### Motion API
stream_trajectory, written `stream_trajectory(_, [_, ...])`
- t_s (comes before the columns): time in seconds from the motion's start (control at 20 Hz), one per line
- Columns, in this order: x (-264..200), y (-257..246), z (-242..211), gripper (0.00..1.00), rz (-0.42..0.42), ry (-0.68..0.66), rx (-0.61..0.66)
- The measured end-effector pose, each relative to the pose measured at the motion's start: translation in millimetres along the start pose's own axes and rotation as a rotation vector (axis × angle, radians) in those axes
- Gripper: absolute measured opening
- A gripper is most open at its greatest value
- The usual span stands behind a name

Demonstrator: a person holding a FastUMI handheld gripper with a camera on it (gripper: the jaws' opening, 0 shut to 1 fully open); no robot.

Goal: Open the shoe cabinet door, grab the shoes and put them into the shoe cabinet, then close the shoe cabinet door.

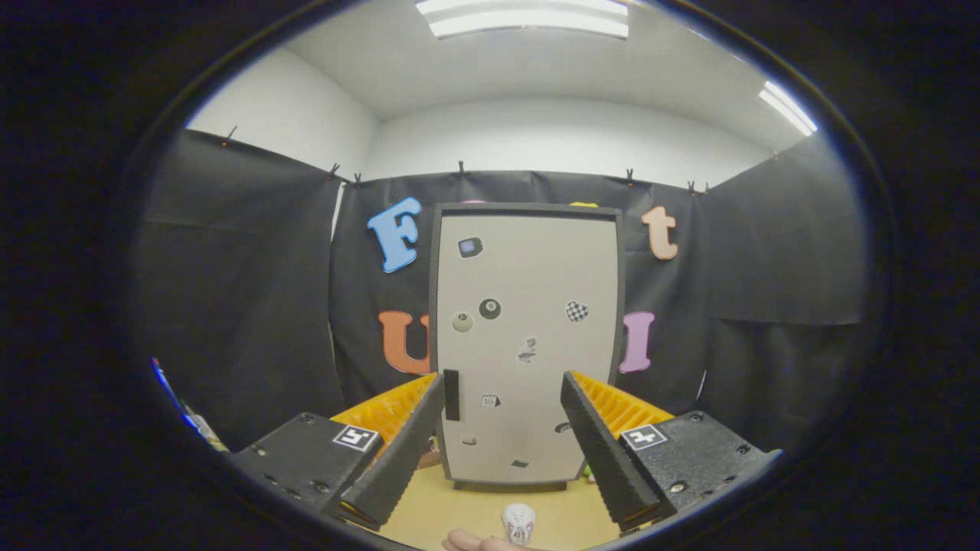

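Black cloth walls point(237, 306) enclose the booth on three sides, clipped along their top edge below a white room wall and ceiling strip lights point(528, 19). Against the back cloth stands the shoe cabinet point(528, 337), upright and tall, its pale door point(536, 268) shut flush inside a dark frame. Small stickers dot the door: two round ones side by side near mid-height, a checkered heart to their right, a dark square near the top, and a few smaller ones lower down. A dark vertical handle point(452, 395) sits on the door's left edge, low, just beside the tip of the left finger. The cabinet rests on a light wooden bench point(475, 505), which stretches from its base back toward the camera.

The gripper point(501, 390) is held level and aimed straight at the cabinet, its fingers spread wide with nothing between them; the lower door shows through the gap. Each finger carries a ribbed inner face and a square marker on its mount.

On the bench, between the fingers and nearer than the cabinet, lies a small white shoe point(519, 523), toe pointing toward the camera, well apart from the cabinet base. Just beside it, part of a person's hand point(471, 542) rests on the bench surface.
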State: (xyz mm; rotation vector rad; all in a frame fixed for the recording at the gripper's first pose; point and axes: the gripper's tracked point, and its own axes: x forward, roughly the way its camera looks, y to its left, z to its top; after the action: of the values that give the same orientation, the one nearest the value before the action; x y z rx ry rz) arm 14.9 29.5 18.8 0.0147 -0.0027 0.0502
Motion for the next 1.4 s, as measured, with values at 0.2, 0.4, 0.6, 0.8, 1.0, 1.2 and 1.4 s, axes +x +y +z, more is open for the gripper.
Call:
stream_trajectory(0.2, [12.3, 7.4, -6.6, 1.00, 0.016, 0.009, -0.004])
stream_trajectory(0.4, [42.4, 20.2, -26.8, 1.00, 0.040, 0.030, 0.001])
stream_trajectory(0.6, [92.3, 32.4, -50.8, 1.00, 0.065, 0.055, 0.017])
stream_trajectory(0.8, [157.8, 43.6, -79.2, 1.00, 0.089, 0.083, 0.034])
stream_trajectory(1.0, [228.6, 58.6, -127.3, 1.00, 0.112, 0.150, 0.050])
stream_trajectory(1.2, [279.2, 78.3, -150.8, 1.00, 0.153, 0.160, 0.035])
stream_trajectory(1.4, [310.5, 87.7, -164.0, 0.98, 0.149, 0.174, 0.024])
